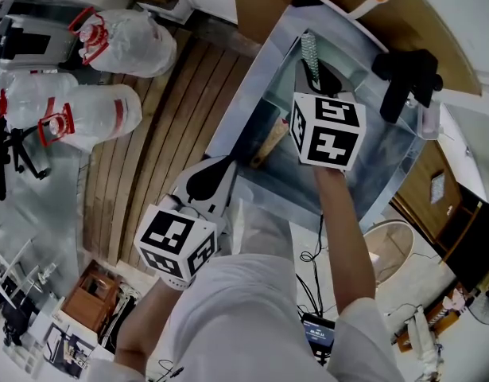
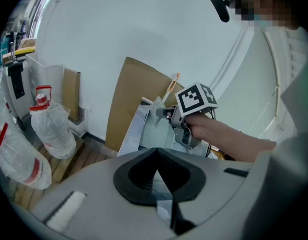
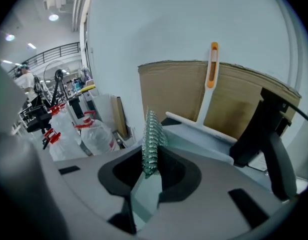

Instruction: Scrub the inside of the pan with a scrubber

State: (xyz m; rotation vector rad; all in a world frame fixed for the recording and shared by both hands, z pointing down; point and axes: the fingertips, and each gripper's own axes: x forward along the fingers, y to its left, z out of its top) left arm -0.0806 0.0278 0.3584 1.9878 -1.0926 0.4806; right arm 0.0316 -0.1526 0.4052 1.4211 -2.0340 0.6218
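My right gripper (image 1: 312,74) is held over the steel sink (image 1: 252,94), shut on a silvery-green mesh scrubber (image 1: 309,52) that sticks out past its jaws. The right gripper view shows the scrubber (image 3: 151,144) upright between the jaws. A brown wooden handle (image 1: 268,143) lies in the sink; the pan's body is hidden under the right gripper's marker cube. My left gripper (image 1: 208,177) hangs at the sink's near-left edge, jaws shut together with nothing between them. In the left gripper view the right gripper's cube (image 2: 195,99) and the scrubber (image 2: 158,109) are visible ahead.
A black faucet-like fixture (image 1: 407,78) stands at the sink's right. Cardboard (image 3: 244,94) leans behind it, with a white tool with an orange grip (image 3: 212,69). Clear plastic jugs with red handles (image 1: 109,38) sit left, on wooden slats (image 1: 164,134).
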